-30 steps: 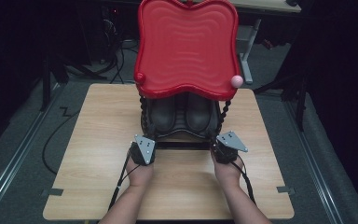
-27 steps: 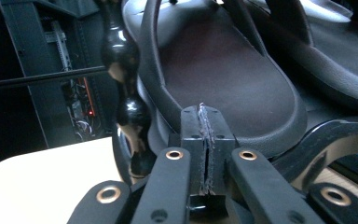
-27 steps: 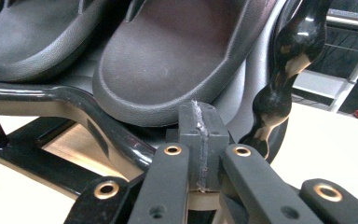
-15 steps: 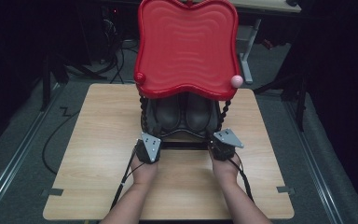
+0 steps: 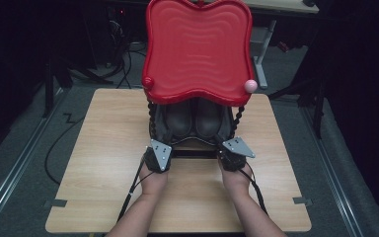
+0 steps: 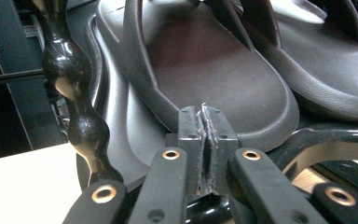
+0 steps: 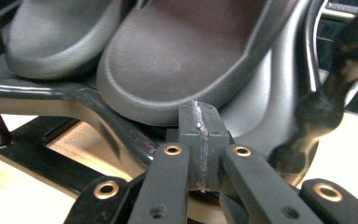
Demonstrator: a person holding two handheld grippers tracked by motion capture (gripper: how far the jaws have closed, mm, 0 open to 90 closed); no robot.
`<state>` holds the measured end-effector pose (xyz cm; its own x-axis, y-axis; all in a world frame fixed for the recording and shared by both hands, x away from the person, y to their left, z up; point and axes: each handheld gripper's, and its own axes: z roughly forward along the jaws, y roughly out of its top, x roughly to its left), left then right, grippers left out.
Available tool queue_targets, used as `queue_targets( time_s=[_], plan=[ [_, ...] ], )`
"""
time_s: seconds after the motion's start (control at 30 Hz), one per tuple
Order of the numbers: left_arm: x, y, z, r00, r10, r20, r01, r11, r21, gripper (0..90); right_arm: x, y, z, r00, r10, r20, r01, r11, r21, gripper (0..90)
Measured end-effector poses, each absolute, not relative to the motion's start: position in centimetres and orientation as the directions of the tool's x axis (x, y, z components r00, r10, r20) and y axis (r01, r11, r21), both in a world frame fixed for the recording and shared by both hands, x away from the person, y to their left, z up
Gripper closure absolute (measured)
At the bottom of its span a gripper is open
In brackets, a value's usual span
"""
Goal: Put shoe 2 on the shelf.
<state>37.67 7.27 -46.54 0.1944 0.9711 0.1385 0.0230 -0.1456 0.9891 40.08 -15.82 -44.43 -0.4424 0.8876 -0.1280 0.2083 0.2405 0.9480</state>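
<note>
A pair of dark brown sandals stands on the lower shelf of a small rack under a red wavy tray [image 5: 197, 49]. The left sandal [image 5: 179, 118] and the right sandal [image 5: 208, 118] have their heels toward me. My left gripper [image 5: 167, 143] is at the rack's front left. In the left gripper view this gripper [image 6: 204, 119] is shut, pads together, just in front of the left sandal's heel [image 6: 214, 70]. My right gripper [image 5: 225, 142] is at the front right. In the right gripper view it [image 7: 200, 116] is shut, its tips under the right sandal's heel rim [image 7: 191, 51].
The rack stands mid-table on a light wooden table [image 5: 103, 148]. Black beaded posts [image 6: 74, 93] [image 7: 326, 107] flank the shelf, and a black front rail [image 7: 74, 98] runs below the heels. A pink ball [image 5: 249, 85] and a red ball [image 5: 148, 82] sit at the tray's corners. Dark floor and cables surround the table.
Both grippers have edged slightly inward along the rack's front. The sandals and the rack have not moved.
</note>
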Motion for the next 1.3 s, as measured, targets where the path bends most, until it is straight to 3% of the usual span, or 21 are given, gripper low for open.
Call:
queue_targets(
  time_s=[0.57,0.83,1.1,1.3],
  plan=[
    [37.7,7.7,-46.4,0.184,0.971,0.151,0.027,-0.159,0.987,80.2,40.0,-15.5,-44.3,-0.455,0.883,-0.117,0.214,0.236,0.948,89.6],
    [36.5,8.7,-46.5,0.200,0.969,0.148,0.025,-0.156,0.987,73.9,39.4,-16.3,-43.8,-0.458,0.882,-0.113,0.189,0.221,0.957,83.6],
    [33.7,11.5,-47.1,0.207,0.969,0.134,0.046,-0.146,0.988,63.1,37.7,-18.3,-43.9,-0.504,0.860,-0.078,0.201,0.204,0.958,68.0],
    [31.3,15.2,-46.8,0.219,0.971,0.092,0.123,-0.121,0.985,53.9,36.1,-21.1,-44.6,-0.505,0.862,-0.043,0.263,0.201,0.944,50.1]
  ],
)
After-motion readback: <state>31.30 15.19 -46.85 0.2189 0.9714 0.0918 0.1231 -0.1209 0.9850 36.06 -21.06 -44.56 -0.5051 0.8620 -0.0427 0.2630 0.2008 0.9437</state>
